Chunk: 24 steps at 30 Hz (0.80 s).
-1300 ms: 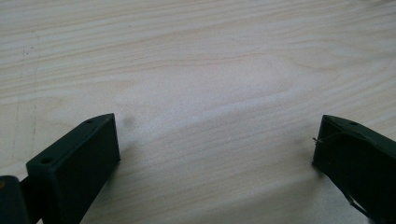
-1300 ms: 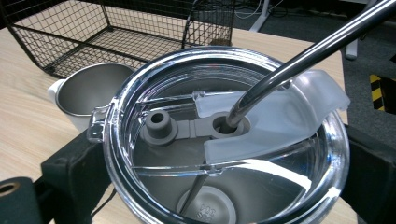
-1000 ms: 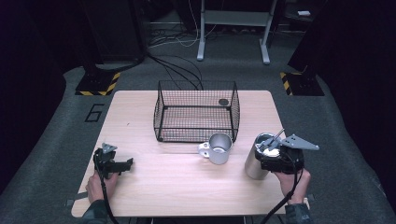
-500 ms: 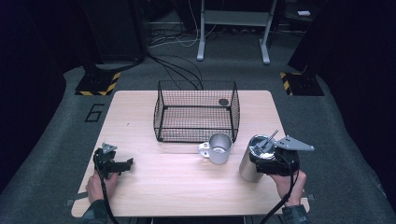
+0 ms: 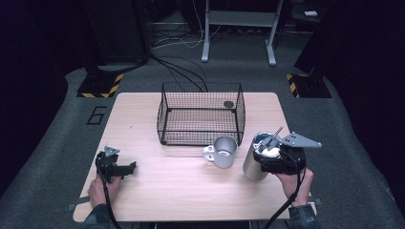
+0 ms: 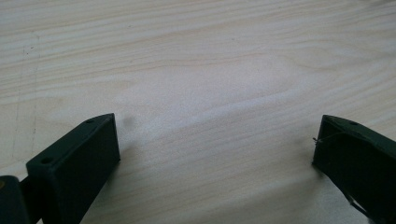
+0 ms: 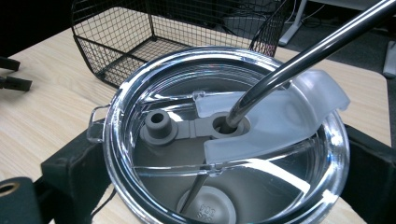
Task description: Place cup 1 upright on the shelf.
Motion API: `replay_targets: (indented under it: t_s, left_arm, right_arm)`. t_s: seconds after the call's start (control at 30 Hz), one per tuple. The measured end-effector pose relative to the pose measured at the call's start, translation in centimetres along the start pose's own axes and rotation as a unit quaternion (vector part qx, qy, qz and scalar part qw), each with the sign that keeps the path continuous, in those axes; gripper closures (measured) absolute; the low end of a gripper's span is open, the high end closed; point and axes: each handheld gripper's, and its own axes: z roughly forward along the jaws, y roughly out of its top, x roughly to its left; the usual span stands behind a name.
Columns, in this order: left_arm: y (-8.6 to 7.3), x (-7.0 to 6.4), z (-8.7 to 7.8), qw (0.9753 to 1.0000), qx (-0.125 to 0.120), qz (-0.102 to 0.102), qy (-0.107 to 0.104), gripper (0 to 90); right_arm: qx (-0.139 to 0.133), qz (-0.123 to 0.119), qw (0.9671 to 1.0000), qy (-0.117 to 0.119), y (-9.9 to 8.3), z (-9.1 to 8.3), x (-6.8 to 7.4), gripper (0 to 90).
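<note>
A steel tumbler (image 5: 253, 166) with a clear lid (image 7: 224, 154) and a metal straw (image 7: 308, 51) stands at the table's front right. My right gripper (image 5: 265, 161) is shut on it, one jaw on each side of the rim, as the right gripper view shows (image 7: 219, 175). A metal mug (image 5: 224, 151) stands just left of the tumbler, handle to the left. My left gripper (image 5: 125, 168) rests at the front left, open, with bare wood between its jaws (image 6: 217, 154).
A black wire basket (image 5: 200, 114) stands at mid-table behind the mug, with a small dark disc (image 5: 229, 104) in its far right corner. The wooden table (image 5: 143, 129) has bare room between the two grippers. Desk legs and cables lie on the floor beyond.
My right gripper has carried the tumbler a little to the left and toward the front edge. The left gripper has stayed where it was.
</note>
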Motion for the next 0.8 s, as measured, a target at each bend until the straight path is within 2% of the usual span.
replay_targets:
  t_s: [0.8]
  left_arm:
    - [0.0, 0.0, 0.1, 1.0, -0.004, 0.001, 0.004, 0.3]
  right_arm:
    - [-0.011, -0.016, 0.9998, 0.002, 3.7, -0.5, 0.1, 3.6]
